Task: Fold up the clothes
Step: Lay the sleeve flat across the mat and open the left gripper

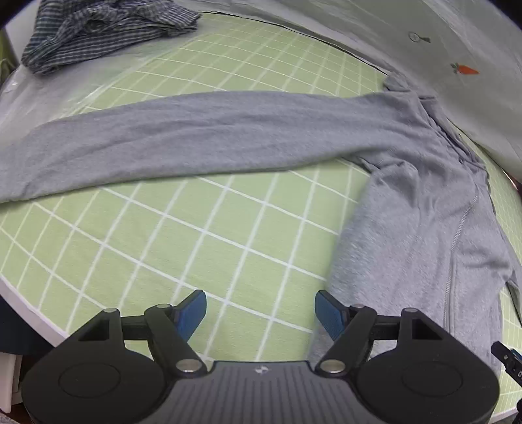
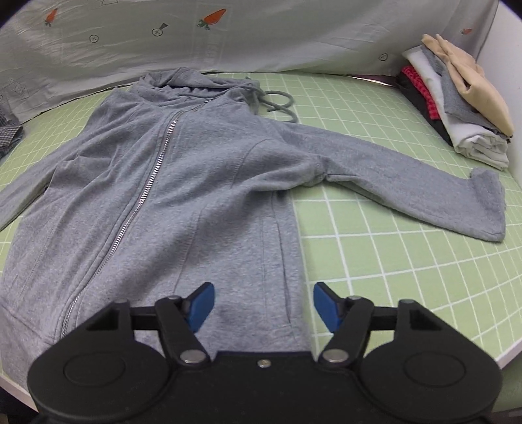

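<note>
A grey zip-up hoodie lies flat, front up, on the green grid mat, hood toward the back cloth. Its right sleeve stretches out to the right. In the left wrist view its other sleeve stretches left across the mat, and the body lies at the right. My left gripper is open and empty above bare mat beside the hoodie's left edge. My right gripper is open and empty just above the hoodie's lower hem, near its right edge.
A crumpled striped shirt lies at the far left of the table. A stack of folded clothes sits at the back right corner. A white cloth with carrot prints hangs along the back. The table's front edge is close.
</note>
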`<state>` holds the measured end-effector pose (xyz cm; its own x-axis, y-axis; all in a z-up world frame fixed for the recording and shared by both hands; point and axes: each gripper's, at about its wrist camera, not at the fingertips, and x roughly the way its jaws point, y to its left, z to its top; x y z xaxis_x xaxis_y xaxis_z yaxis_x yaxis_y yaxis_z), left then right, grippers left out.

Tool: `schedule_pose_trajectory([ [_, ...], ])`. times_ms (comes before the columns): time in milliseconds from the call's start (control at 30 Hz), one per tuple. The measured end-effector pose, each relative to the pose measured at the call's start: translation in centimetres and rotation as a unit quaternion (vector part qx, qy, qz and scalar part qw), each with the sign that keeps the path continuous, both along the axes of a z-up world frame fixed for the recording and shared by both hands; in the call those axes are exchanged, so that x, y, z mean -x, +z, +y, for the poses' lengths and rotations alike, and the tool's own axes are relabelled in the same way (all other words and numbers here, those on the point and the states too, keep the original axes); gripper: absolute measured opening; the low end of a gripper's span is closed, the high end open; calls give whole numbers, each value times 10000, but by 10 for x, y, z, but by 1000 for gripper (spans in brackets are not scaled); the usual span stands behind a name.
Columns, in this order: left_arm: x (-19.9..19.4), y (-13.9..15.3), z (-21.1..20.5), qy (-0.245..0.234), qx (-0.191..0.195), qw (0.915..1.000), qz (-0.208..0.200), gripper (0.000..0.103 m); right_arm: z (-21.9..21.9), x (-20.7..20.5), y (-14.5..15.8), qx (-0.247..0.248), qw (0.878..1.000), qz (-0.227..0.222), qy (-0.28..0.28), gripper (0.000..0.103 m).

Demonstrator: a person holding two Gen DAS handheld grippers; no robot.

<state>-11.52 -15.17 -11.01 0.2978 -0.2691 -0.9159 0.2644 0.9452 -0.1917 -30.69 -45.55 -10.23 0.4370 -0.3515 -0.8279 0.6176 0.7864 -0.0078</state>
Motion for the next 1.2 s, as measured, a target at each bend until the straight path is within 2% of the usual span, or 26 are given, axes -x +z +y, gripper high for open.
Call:
schedule_pose_trajectory([
  [33,3,-3,-6,-96,17,10000,21,74,1,0,-2,-13,10000,19,83,51],
  [200,13,-3,-19,-230,-19,9997,-14,74,0,-4,-15,-163,9997,148,110,51],
  [233,13,-2,-19,-224,-16,9997,-17,74,-1,-3,-14,-204,9997,100,119,44],
  [267,13,-1,-19,-218,-20,9998,-26,74,-1,-2,-13,-232,9996,52,156,22],
  [300,12,1,-19,-200,-20,9998,-39,74,-2,-2,-12,-222,9995,67,217,10],
  [333,12,2,-18,-161,-10,9999,-61,74,-2,-1,-10,-228,9993,41,280,6],
  [400,10,4,-15,-68,37,9999,-69,74,-6,7,4,-326,9986,-251,329,5],
  [500,7,10,-13,129,93,9998,-95,74,-29,35,28,-494,9943,-876,-352,5],
  [600,6,16,-13,227,158,9994,-203,74,-52,62,52,-657,9812,-1493,-1029,5],
  [633,7,17,-14,241,175,9993,-231,74,-60,68,53,-630,9795,-1490,-1203,5],
  [700,8,16,-19,182,233,9994,-204,74,-76,64,24,-219,9902,-494,-1284,7],
  [800,11,12,-33,-25,249,9996,-105,74,-90,70,7,-359,9880,-158,-1491,24],
  [867,14,10,-41,-309,299,9990,-87,74,-94,81,7,-652,9849,-568,-1499,61],
  [933,19,5,-52,-554,374,9978,19,74,-96,82,4,-636,9861,-564,-1430,68],
  [1100,37,-8,-85,-1033,523,9928,294,74,-97,73,-2,-657,9922,-394,-979,75],
  [1133,40,-10,-91,-1112,551,9917,332,74,-97,71,-4,-664,9933,-375,-873,81],
  [1200,46,-15,-101,-1190,571,9904,406,71,-100,67,-8,-706,9945,-279,-721,83],
])
